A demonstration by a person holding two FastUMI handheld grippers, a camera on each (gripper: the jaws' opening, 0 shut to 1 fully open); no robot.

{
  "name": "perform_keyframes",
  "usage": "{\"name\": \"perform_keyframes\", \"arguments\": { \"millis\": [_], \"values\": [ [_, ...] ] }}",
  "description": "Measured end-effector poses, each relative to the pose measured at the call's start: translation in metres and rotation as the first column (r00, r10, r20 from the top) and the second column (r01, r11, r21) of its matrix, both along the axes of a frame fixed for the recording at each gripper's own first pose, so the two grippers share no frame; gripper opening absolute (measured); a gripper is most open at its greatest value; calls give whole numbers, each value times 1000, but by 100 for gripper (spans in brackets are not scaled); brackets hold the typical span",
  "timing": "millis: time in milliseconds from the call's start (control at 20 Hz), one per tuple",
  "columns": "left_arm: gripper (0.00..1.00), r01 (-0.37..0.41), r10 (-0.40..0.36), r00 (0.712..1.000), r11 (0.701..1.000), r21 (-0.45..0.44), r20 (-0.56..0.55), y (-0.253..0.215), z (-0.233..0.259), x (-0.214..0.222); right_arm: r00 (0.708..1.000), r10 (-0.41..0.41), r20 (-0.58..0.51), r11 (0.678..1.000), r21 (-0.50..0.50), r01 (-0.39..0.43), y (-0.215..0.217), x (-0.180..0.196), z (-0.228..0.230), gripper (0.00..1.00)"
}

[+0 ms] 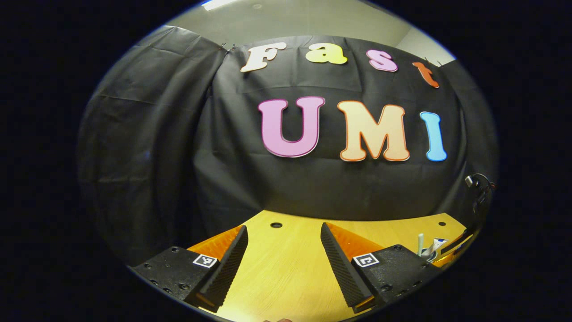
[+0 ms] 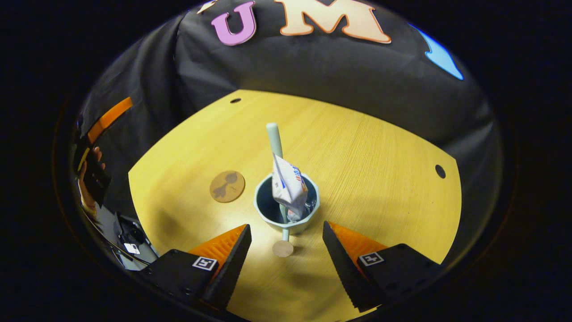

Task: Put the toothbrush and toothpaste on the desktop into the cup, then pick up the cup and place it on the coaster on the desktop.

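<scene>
A pale blue-green cup (image 2: 268, 210) stands upright in the middle of the yellow wooden desktop (image 2: 380, 179). A toothbrush (image 2: 274, 136) and a white toothpaste tube (image 2: 288, 183) stick up out of it. The round brown coaster (image 2: 227, 186) lies flat just left of the cup, apart from it. My right gripper (image 2: 286, 227) hovers open on the near side of the cup, its fingers wide apart with nothing between them. My left gripper (image 1: 283, 226) is open too, over bare desktop (image 1: 286, 268). In the left gripper view the cup (image 1: 430, 255) peeks in low at the right edge.
A small tan disc (image 2: 283, 248) on a short stem sits at the cup's near side. The desktop has small round holes (image 2: 440, 171) near its back edge. The black cloth wall (image 1: 178, 156) rises behind the desk. A hand (image 2: 87, 192) holding the other gripper is at the far left.
</scene>
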State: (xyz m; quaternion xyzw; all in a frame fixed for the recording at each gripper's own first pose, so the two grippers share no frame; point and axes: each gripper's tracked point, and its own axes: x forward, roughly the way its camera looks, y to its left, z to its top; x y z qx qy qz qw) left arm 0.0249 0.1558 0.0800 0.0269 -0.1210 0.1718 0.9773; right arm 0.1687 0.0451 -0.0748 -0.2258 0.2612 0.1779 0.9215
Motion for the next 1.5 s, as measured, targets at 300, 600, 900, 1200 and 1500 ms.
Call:
{"name": "perform_keyframes", "arguments": {
  "millis": [300, 600, 900, 1200, 1500],
  "values": [
    [94, -43, 40, 997, 998, -37, -65, 8, -30, -6, 989, -41, -143, 994, -109, 26, -8, 12, -33, 83],
    [94, -52, 45, 993, 997, -64, -107, 7, -53, -10, 970, -106, -217, 989, -124, 81, -8, 19, -42, 63],
    [94, -24, 11, 991, 995, -100, -131, -7, -66, -10, 969, -129, -211, 979, -183, 91, -12, 21, -40, 31],
    [94, -9, -4, 990, 996, -92, -142, -10, -68, -8, 979, -76, -190, 982, -186, 40, -7, 18, -36, 28],
    [95, -24, 10, 986, 996, -84, -165, -2, -75, -19, 983, 11, -184, 984, -172, -43, 34, -7, -27, 28]
  ]
}}
